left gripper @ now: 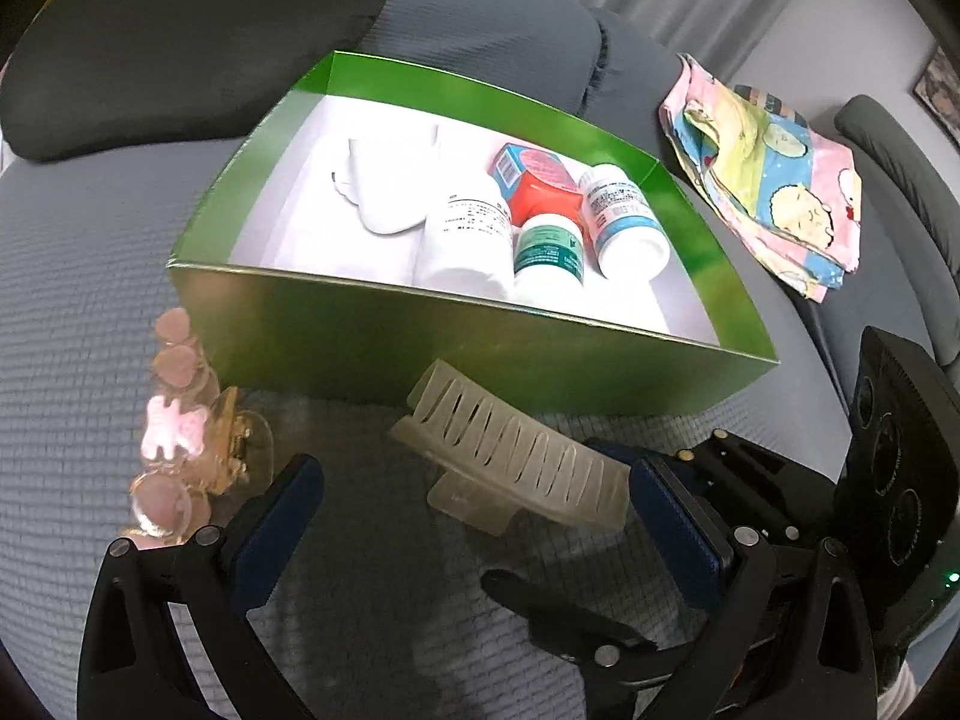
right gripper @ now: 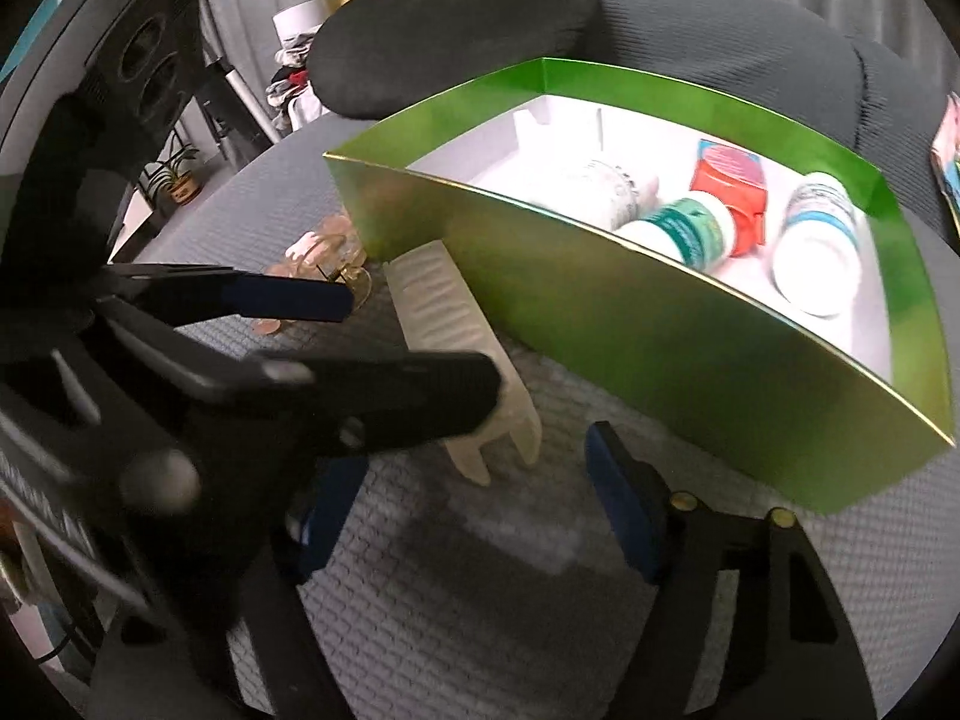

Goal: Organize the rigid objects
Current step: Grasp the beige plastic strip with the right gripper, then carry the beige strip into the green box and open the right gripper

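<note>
The left gripper (left gripper: 474, 516) is held wide open around a translucent, frosted, toothed hair claw (left gripper: 516, 456), which is laid on grey fabric just beside the green box (left gripper: 420, 342). The right gripper (right gripper: 480, 516) is also spread open, nothing being held.

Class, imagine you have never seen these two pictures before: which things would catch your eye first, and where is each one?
The bright green box dominates the middle of the grey cushion, with pill bottles and a red carton lying inside. Just in front of it lies a translucent hair claw, between the open fingers of the left gripper. A pink decorated clip lies to its left.
</note>
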Available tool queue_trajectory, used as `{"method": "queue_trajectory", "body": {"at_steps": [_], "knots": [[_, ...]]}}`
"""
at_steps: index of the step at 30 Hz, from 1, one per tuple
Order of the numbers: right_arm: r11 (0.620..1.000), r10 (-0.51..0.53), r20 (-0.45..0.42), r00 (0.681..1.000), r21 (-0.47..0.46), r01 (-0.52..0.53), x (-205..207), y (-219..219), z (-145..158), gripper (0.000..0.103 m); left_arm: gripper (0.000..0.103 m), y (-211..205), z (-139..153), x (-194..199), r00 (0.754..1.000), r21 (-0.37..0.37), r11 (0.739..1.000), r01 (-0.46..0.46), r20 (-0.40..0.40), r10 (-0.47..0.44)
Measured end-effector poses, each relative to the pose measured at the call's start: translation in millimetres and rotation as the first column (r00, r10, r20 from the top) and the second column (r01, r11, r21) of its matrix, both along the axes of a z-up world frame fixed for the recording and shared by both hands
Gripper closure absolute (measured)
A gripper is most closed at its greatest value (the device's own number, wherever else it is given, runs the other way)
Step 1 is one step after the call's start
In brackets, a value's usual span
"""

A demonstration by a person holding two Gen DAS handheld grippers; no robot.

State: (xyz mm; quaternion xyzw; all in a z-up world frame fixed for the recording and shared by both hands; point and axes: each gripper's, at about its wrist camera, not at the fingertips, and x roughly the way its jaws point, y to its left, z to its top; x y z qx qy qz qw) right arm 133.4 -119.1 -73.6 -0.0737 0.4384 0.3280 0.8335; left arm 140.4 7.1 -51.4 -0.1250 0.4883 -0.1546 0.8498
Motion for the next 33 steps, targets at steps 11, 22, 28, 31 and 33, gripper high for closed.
{"method": "queue_trajectory", "body": {"at_steps": [11,22,28,31,33], "knots": [[1.0,0.015,-0.002,1.0,0.018,-0.015,4.6,7.9,-4.3,0.062,0.018,-11.3,-3.2,9.4,0.999,0.005,0.999,0.034,0.002,-0.034],[0.999,0.043,0.029,0.999,-0.001,-0.043,-4.4,12.0,-3.3,0.079,0.04,-21.6,-5.0,6.5,0.998,0.028,0.998,0.062,-0.002,-0.062],[0.999,0.025,0.045,0.999,0.036,-0.027,-13.8,4.8,6.5,0.079,0.041,-24.9,11.9,-7.8,0.996,0.042,0.996,0.08,0.04,-0.082],[0.999,0.02,0.067,0.998,0.049,-0.023,-21.9,1.9,18.0,0.079,0.041,-26.9,28.3,-16.1,0.993,0.053,0.995,0.088,0.073,-0.092],[0.998,0.01,0.107,0.994,0.057,-0.016,-27.7,0.8,33.4,0.079,0.041,-28.5,41.4,-19.5,0.99,0.065,0.994,0.089,0.102,-0.095]]}}
